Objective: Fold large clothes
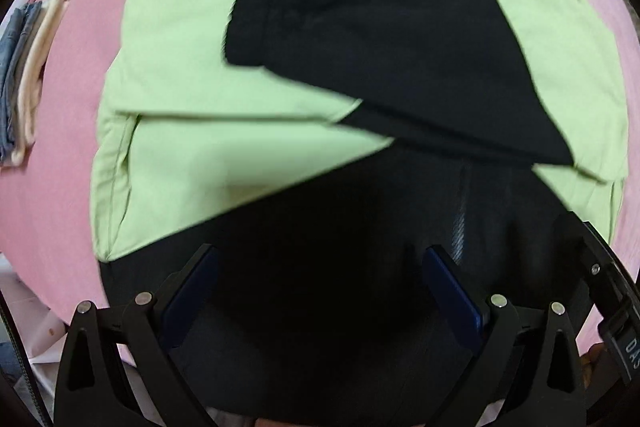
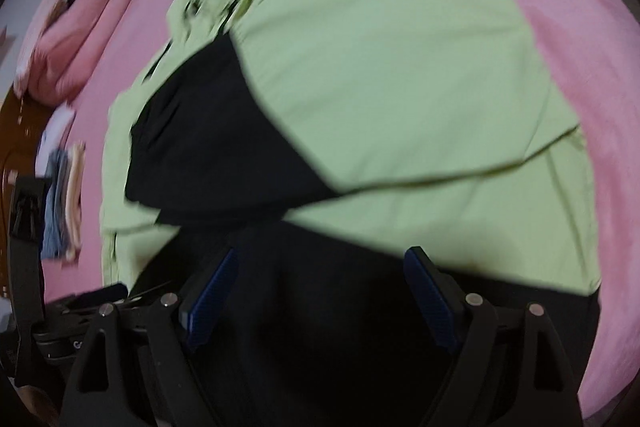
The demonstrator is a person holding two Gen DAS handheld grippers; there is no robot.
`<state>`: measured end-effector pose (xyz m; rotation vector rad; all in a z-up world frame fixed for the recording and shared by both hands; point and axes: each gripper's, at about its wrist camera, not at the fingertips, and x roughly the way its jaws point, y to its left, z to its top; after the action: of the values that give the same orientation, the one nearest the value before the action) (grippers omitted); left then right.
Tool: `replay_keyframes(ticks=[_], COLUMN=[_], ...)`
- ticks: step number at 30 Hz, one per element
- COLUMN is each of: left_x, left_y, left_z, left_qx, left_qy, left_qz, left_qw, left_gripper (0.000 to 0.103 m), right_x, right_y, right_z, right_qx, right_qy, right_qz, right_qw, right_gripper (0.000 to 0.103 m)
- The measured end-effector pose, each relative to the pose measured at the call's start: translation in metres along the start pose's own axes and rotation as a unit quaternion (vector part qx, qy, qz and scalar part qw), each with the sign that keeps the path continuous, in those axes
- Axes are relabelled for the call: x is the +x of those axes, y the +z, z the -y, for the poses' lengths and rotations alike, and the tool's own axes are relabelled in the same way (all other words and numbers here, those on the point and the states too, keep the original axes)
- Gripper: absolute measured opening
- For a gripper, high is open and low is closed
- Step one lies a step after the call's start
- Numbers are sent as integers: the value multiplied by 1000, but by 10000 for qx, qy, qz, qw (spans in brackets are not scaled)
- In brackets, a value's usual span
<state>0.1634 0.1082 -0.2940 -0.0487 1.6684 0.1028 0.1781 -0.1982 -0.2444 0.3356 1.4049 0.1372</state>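
Note:
A large light green jacket [image 1: 192, 67] with black panels lies spread on a pink bed sheet [image 1: 68, 195]. One black sleeve [image 1: 360, 27] is folded across its green body. My left gripper [image 1: 320, 255] points down over the black lower part of the jacket, open, with nothing pinched between its blue pads. In the right wrist view the same jacket [image 2: 380, 67] shows its crumpled hood at the top and the black sleeve [image 2: 216, 139] lying over it. My right gripper [image 2: 324, 253] also stands open above the black hem area, not holding any cloth.
A small stack of folded blue and cream clothes [image 1: 28, 75] [image 2: 64, 199] lies at the left edge of the bed. Pink pillows [image 2: 68, 39] sit at the far left. Bare pink sheet [image 2: 580, 27] lies right of the jacket.

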Motion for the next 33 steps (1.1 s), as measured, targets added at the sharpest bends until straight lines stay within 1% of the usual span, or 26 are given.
replay_keyframes(ticks=[3, 6, 7, 9, 11, 12, 14, 15, 16, 17, 19, 20, 21, 23, 25, 26, 27, 28, 29, 31, 32, 33], left_x=[-5, -18, -28, -52, -74, -92, -130, -149, -175, -200, -243, -257, -272, -293, -302, -304, -303, -298, -292, -277, -266, -254], left_y=[-3, 11, 18, 37, 60, 79, 117, 134, 154, 175, 215, 228, 248, 282, 316, 338, 352, 371, 390, 415, 427, 437], left_z=[-13, -31, -38, -46, -49, -51, -57, -56, -54, -51, -37, -32, -24, -12, 0, 6, 11, 13, 16, 19, 20, 22], left_qx=[87, 229, 277, 484, 773, 935, 1029, 1026, 1035, 1085, 1240, 1265, 1267, 1257, 1313, 1319, 1283, 1258, 1365, 1546, 1601, 1610], left_qy=[-45, 13, 32, -128, -205, -137, 184, 408, 563, 507, 162, 124, 130, 91, -96, -338, -498, -729, -1008, -1468, -1627, -1717], left_qz=[-226, -405, -484, -582, -661, -644, -513, -386, -161, 118, 454, 551, 679, 1022, 1281, 1418, 1494, 1552, 1587, 1733, 1804, 1819], left_qw=[9997, 9989, 9984, 9970, 9946, 9934, 9932, 9931, 9929, 9927, 9911, 9904, 9895, 9868, 9830, 9805, 9792, 9771, 9726, 9615, 9567, 9547], left_gripper=[100, 100, 100, 100, 100, 100, 100, 100, 100, 100, 101, 101, 101, 101, 101, 101, 101, 101, 101, 101, 101, 101], right_x=[0, -1, -2, -13, -32, -43, -68, -83, -99, -110, -138, -145, -154, -165, -168, -166, -163, -160, -155, -136, -125, -109], right_y=[-7, 3, 11, 33, 69, 87, 130, 155, 179, 196, 244, 261, 284, 324, 359, 379, 397, 411, 420, 435, 439, 444], right_z=[-8, -14, -15, -21, -27, -31, -40, -46, -52, -56, -68, -73, -79, -85, -88, -90, -90, -89, -90, -85, -82, -76], right_qx=[-32, -196, -289, -544, -905, -1063, -1343, -1464, -1540, -1564, -1549, -1536, -1507, -1385, -1183, -1046, -945, -868, -855, -938, -971, -966], right_qy=[50, -16, -111, -230, -109, -58, -179, -279, -309, -281, -118, -76, -42, -9, 138, 263, 345, 374, 368, 417, 519, 681], right_qz=[-365, -957, -1110, -1353, -1561, -1573, -1426, -1282, -1113, -991, -694, -620, -528, -413, -323, -241, -116, 112, 293, 558, 610, 646], right_qw=[9993, 9952, 9933, 9890, 9835, 9818, 9805, 9805, 9813, 9823, 9854, 9862, 9872, 9895, 9924, 9939, 9949, 9955, 9952, 9931, 9920, 9909], right_gripper=[85, 85, 85, 85, 85, 85, 85, 86, 86, 86, 86, 86, 86, 86, 86, 86, 86, 86, 86, 86, 86, 86])
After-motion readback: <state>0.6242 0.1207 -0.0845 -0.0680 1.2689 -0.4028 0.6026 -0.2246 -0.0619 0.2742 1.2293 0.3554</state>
